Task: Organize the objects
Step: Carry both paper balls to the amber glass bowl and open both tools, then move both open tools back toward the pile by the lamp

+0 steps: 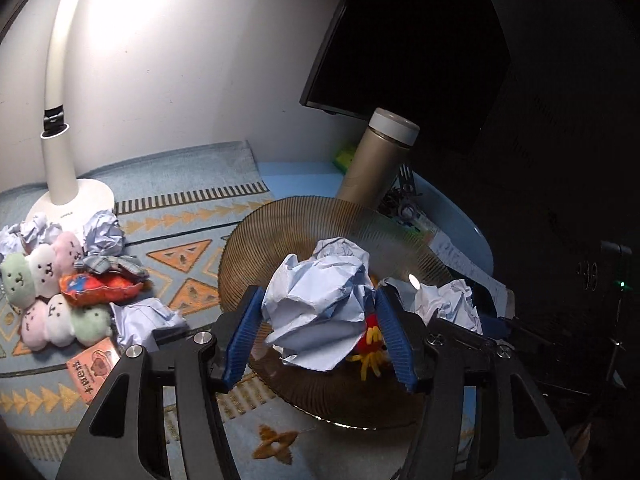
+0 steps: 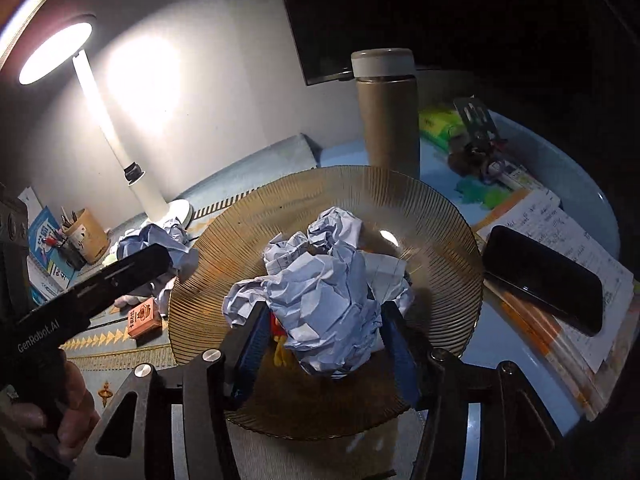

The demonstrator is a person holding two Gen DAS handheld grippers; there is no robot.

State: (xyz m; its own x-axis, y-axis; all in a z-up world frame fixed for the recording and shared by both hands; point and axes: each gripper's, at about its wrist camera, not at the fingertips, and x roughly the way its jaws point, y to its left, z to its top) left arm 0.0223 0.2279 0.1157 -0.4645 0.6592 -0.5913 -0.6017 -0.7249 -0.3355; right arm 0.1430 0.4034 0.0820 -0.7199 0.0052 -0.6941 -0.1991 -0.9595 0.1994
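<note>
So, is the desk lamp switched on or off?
On. In the right wrist view the desk lamp has a head that glows bright white and throws a light patch on the wall behind it.

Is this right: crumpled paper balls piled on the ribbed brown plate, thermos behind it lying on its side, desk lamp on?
One error: the thermos is not lying down. It stands upright behind the plate, lid on, as the right wrist view shows. The rest holds: crumpled paper balls are piled on the ribbed brown plate, and the desk lamp is lit.
</note>
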